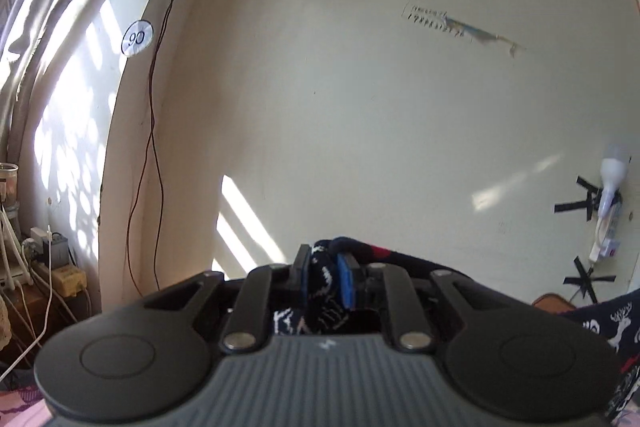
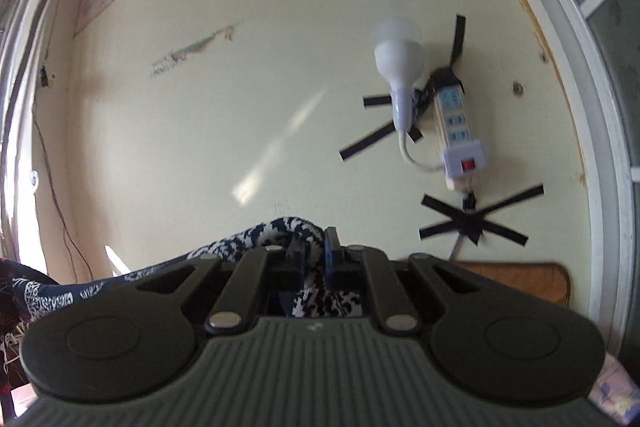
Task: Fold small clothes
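Note:
A dark navy knitted garment (image 1: 600, 323) with white reindeer and red marks hangs in the air between both grippers. In the left wrist view my left gripper (image 1: 326, 267) is shut on a bunched edge of it, and the cloth runs off to the right. In the right wrist view my right gripper (image 2: 314, 247) is shut on another navy-and-white patterned edge (image 2: 276, 227), and the fabric trails down to the left. Both grippers point about level at a cream wall. The rest of the garment is hidden below the gripper bodies.
On the wall, a white power strip (image 2: 460, 131) and a white lamp (image 2: 400, 67) are fixed with black tape. A wooden board edge (image 2: 512, 279) lies below them. Thin cables (image 1: 154, 147) hang left, beside plugs and a strip (image 1: 48, 259). Pink patterned bedding (image 1: 20, 407) lies beneath.

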A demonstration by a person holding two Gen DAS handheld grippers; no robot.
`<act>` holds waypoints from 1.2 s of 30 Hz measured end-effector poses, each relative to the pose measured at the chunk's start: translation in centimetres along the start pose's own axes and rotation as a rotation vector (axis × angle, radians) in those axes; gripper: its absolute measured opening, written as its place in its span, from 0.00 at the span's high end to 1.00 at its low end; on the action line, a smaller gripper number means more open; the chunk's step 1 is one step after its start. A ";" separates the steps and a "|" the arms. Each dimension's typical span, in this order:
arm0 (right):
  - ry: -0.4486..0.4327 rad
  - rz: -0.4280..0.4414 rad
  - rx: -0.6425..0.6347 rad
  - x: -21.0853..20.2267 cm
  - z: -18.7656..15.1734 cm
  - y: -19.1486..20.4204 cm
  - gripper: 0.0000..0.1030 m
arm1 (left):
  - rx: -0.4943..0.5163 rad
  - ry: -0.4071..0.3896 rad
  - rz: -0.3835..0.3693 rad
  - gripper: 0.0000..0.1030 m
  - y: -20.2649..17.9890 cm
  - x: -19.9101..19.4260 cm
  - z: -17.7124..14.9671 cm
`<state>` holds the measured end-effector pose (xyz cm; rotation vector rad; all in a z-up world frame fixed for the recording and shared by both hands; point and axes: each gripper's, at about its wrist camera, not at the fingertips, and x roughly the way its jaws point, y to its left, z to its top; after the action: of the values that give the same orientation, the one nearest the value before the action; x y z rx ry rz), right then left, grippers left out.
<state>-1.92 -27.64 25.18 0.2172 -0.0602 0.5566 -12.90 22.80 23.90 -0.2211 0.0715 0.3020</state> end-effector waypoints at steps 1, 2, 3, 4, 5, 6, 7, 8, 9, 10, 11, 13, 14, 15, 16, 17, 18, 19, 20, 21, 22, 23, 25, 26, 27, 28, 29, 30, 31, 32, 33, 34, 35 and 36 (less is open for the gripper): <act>-0.009 0.015 -0.022 -0.8 0.4 0.2 0.89 | 0.002 -0.010 -0.005 0.87 -0.1 -0.6 0.6; -0.007 0.032 -0.044 -1.6 0.5 0.4 0.89 | 0.012 -0.017 0.000 0.87 -0.1 -1.1 0.7; 0.016 0.067 -0.066 -1.7 1.0 -0.1 0.89 | 0.029 -0.024 0.013 0.87 -0.2 -1.7 1.0; 0.061 0.116 -0.090 -1.7 0.9 -0.4 0.89 | 0.043 -0.022 0.027 0.87 0.0 -2.0 0.9; 0.114 0.173 -0.113 -2.3 0.5 -0.3 0.88 | 0.052 -0.011 0.039 0.87 0.1 -2.2 0.5; 0.194 0.260 -0.133 -2.6 -0.1 -0.6 0.85 | 0.065 0.013 0.044 0.86 0.3 -2.7 -0.3; 0.313 0.379 -0.142 -3.1 -1.2 -1.0 0.79 | 0.093 0.056 0.028 0.85 0.3 -2.8 -1.4; 0.420 0.476 -0.141 -3.6 -2.6 -1.4 0.65 | 0.121 0.113 0.003 0.79 0.5 -2.8 -2.7; 0.477 0.524 -0.135 -4.2 -3.9 -1.7 0.55 | 0.133 0.165 -0.018 0.72 0.7 -2.7 -4.2; 0.500 0.515 -0.132 -4.9 -5.2 -1.9 0.45 | 0.132 0.215 -0.026 0.67 0.9 -2.5 -5.6; 0.512 0.485 -0.114 -5.0 -6.1 -2.2 0.44 | 0.126 0.243 -0.032 0.57 1.2 -2.3 -6.6; 0.517 0.451 -0.038 -3.9 -6.8 -3.4 0.44 | 0.089 0.265 -0.038 0.52 1.8 -1.9 -7.8; 0.500 0.435 -0.017 -3.1 -6.9 -3.7 0.44 | 0.055 0.269 -0.048 0.52 2.0 -1.7 -7.8; 0.487 0.421 0.000 -2.2 -6.9 -3.9 0.44 | 0.025 0.270 -0.065 0.51 2.0 -1.3 -7.7; 0.476 0.408 0.025 -1.0 -6.9 -4.1 0.44 | 0.010 0.271 -0.089 0.50 1.8 -0.9 -7.8; 0.476 0.401 0.057 0.0 -7.3 -3.8 0.43 | 0.022 0.277 -0.109 0.46 1.2 -0.4 -8.2; 0.490 0.400 0.090 1.1 -8.0 -3.5 0.43 | 0.053 0.286 -0.121 0.43 0.3 0.3 -8.7; 0.513 0.401 0.120 2.1 -8.8 -3.1 0.42 | 0.093 0.302 -0.130 0.42 -0.5 1.1 -9.5; 0.540 0.396 0.140 3.4 -9.7 -2.6 0.42 | 0.132 0.332 -0.141 0.40 -1.4 2.0 -10.6; 0.583 0.389 0.160 3.9 -10.8 -2.2 0.42 | 0.161 0.372 -0.150 0.40 -2.1 3.1 -12.0; 0.632 0.372 0.172 4.7 -12.1 -1.7 0.42 | 0.184 0.417 -0.157 0.40 -2.7 4.3 -13.3; 0.677 0.360 0.170 5.6 -13.3 -0.9 0.42 | 0.205 0.463 -0.166 0.40 -3.2 5.4 -14.7; 0.750 0.353 0.144 7.1 -15.4 0.4 0.42 | 0.247 0.540 -0.170 0.40 -3.9 7.4 -17.4; 0.779 0.347 0.127 7.6 -16.2 1.0 0.42 | 0.269 0.583 -0.169 0.39 -4.3 8.4 -18.8; 0.809 0.343 0.100 8.0 -16.9 1.5 0.42 | 0.292 0.624 -0.177 0.38 -4.6 9.1 -20.0; 0.830 0.344 0.061 8.3 -17.5 2.1 0.42 | 0.318 0.652 -0.195 0.38 -4.7 9.6 -21.1; 0.849 0.359 0.011 8.4 -17.9 2.6 0.49 | 0.349 0.675 -0.211 0.43 -5.0 9.9 -22.1; 0.851 0.368 -0.035 8.5 -18.1 3.1 0.64 | 0.381 0.696 -0.222 0.72 -5.7 10.1 -23.0; 0.841 0.375 -0.082 8.6 -17.8 3.5 0.87 | 0.409 0.722 -0.212 0.86 -6.0 10.3 -23.6; 0.807 0.382 -0.116 9.0 -17.0 3.7 0.89 | 0.426 0.717 -0.197 0.87 -6.1 10.3 -23.8; 0.766 0.385 -0.145 9.1 -15.9 3.9 0.89 | 0.426 0.710 -0.197 0.87 -6.2 10.4 -23.1; 0.708 0.379 -0.185 10.1 -14.2 3.5 0.90 | 0.409 0.693 -0.199 0.88 -6.1 10.7 -22.0; 0.662 0.361 -0.203 11.2 -12.6 3.3 0.92 | 0.392 0.660 -0.199 0.88 -6.1 11.1 -20.5; 0.612 0.334 -0.223 12.5 -10.9 3.1 0.92 | 0.385 0.616 -0.189 0.88 -6.3 11.9 -18.7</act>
<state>6.97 -16.21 16.54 -0.1907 0.4417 0.9230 -0.39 16.13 5.80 0.0691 0.7078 0.0192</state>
